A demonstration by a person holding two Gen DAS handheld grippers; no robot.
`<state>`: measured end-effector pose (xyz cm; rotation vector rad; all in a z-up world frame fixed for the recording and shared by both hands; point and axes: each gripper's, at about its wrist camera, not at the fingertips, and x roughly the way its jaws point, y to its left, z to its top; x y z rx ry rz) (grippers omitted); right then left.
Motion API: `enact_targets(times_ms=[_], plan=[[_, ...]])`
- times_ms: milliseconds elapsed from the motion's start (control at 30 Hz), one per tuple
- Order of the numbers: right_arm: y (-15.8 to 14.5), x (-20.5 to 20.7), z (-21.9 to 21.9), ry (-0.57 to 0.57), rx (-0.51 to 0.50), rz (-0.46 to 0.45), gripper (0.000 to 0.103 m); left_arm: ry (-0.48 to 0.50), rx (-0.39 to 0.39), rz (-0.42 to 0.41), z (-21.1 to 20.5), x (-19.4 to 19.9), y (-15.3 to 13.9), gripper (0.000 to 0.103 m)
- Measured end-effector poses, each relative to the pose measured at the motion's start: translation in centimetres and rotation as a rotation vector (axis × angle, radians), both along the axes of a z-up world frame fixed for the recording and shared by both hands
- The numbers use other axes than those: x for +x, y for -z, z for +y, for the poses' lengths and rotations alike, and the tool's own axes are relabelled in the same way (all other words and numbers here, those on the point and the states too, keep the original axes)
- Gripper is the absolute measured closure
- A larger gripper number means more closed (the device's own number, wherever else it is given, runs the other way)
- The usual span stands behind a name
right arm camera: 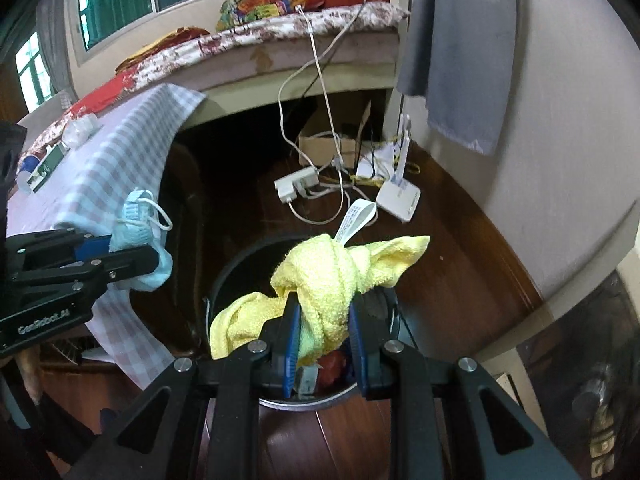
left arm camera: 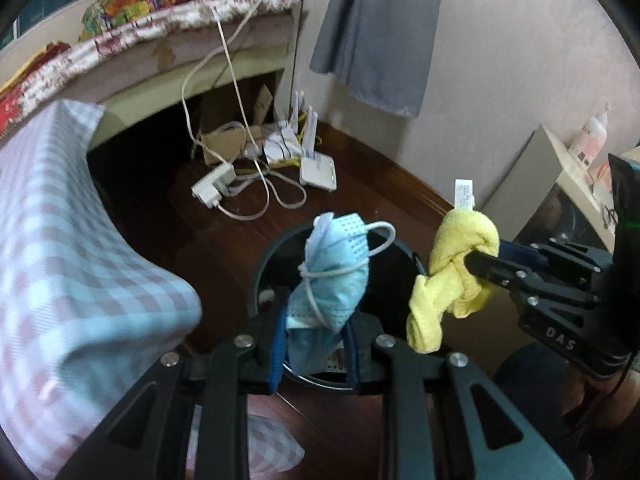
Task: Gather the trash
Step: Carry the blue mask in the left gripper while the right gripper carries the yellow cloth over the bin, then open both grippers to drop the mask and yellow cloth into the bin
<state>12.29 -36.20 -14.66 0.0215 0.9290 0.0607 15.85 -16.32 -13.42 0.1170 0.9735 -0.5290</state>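
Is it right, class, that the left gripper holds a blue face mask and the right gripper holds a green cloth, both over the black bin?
Not quite: the cloth in the right gripper is yellow, as the right wrist view shows. The left gripper does hold the blue face mask, both over the black bin.

I see a crumpled light-blue face mask [left arm camera: 326,276], its white ear loop wound round it, hanging over the near left part of the round black trash bin [left arm camera: 264,264]. Right of it, a knotted yellow cloth [right arm camera: 320,280] with a white tag hangs above the bin's mouth.
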Motion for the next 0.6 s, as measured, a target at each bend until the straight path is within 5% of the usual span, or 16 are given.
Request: enact_targets(times_ms=[600], plan=[[7.0, 3.9, 1.1, -0.198, -0.027, 0.152, 0.077, 0.021, 0.024, 0.210, -1.6, 3.2, 8.2, 0.076]])
